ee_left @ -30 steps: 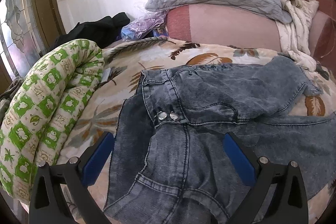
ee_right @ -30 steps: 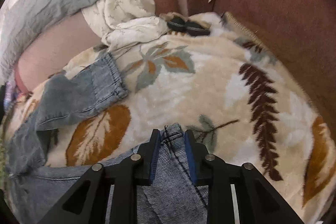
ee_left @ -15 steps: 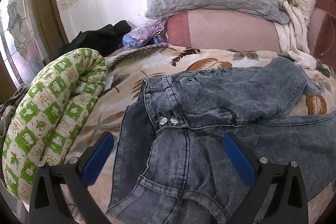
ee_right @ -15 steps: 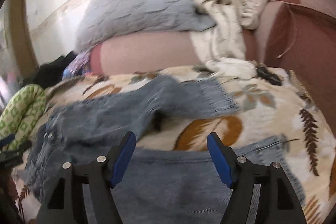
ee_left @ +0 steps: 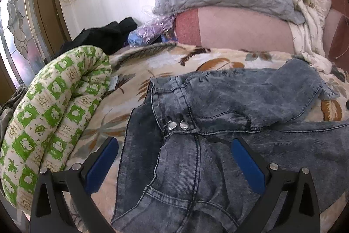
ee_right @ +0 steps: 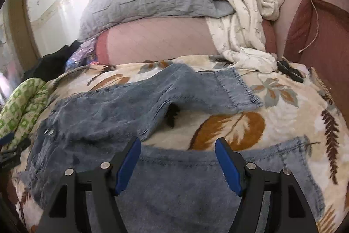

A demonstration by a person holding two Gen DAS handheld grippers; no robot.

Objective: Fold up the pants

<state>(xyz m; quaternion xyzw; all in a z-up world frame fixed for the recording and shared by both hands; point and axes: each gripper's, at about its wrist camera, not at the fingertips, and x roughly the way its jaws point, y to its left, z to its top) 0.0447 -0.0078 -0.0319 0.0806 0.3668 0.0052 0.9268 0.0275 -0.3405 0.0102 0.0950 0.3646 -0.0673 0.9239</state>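
The grey-blue jeans (ee_left: 218, 128) are spread, still unfolded and rumpled, across the leaf-patterned blanket (ee_right: 272, 123) on the bed, waistband and two metal snap buttons (ee_left: 177, 125) toward the green-and-white rolled quilt (ee_left: 50, 115), legs trailing toward the brown headboard side. The left gripper (ee_left: 174, 158) is held released above the fly area, nothing pinched; the right gripper (ee_right: 177, 158) is likewise spread wide over the near leg, its pads clear of the cloth. The step is judged to be laying one leg over the other, so the far leg (ee_right: 174, 88), which is humped and twisted, would best be taken near its frayed hem (ee_right: 244, 88) and smoothed before being carried across. The near edge of the jeans is cut off below both views, and what lies in the dark hollow under the far leg cannot be made out.
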